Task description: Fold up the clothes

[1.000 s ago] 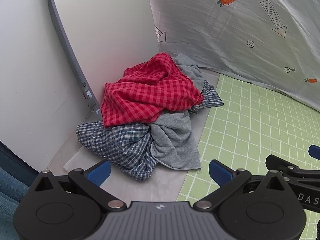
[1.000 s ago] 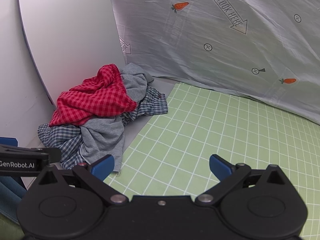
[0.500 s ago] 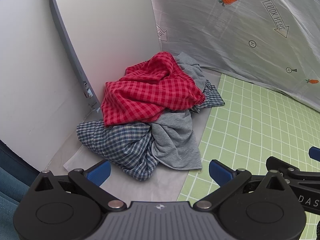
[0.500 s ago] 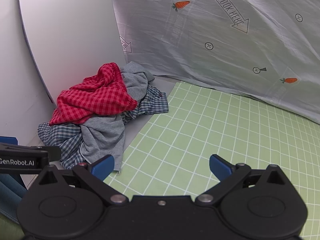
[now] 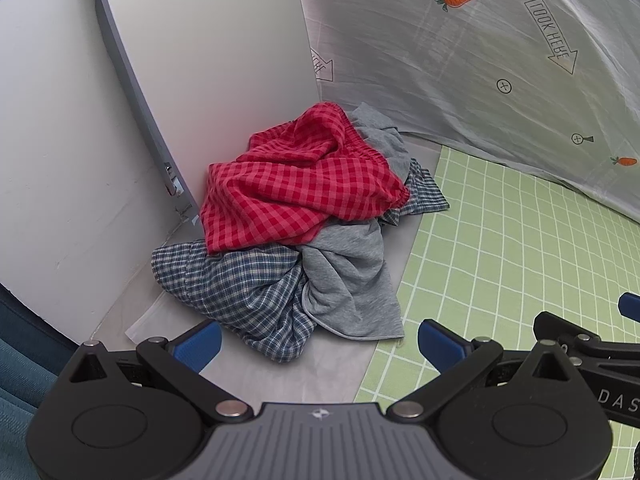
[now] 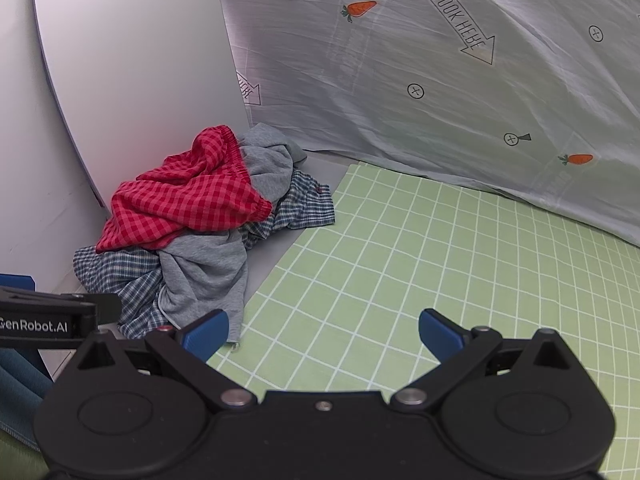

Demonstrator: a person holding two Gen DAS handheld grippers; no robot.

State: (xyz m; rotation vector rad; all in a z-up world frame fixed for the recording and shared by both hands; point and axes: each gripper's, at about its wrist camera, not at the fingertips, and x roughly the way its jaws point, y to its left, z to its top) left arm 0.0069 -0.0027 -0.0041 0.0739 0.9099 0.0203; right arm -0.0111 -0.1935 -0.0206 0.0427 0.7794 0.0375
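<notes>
A heap of clothes lies in the far left corner. A red checked garment lies on top, over a grey garment and a blue plaid garment. The heap also shows in the right wrist view: red, grey, blue plaid. My left gripper is open and empty, just short of the heap's near edge. My right gripper is open and empty above the green mat, to the right of the heap.
A green grid mat covers the table to the right of the heap. A grey printed sheet hangs behind. A white panel stands at the left. Blue cloth shows at the lower left edge.
Both views have shifted very slightly; the heap has not moved and both grippers stay open.
</notes>
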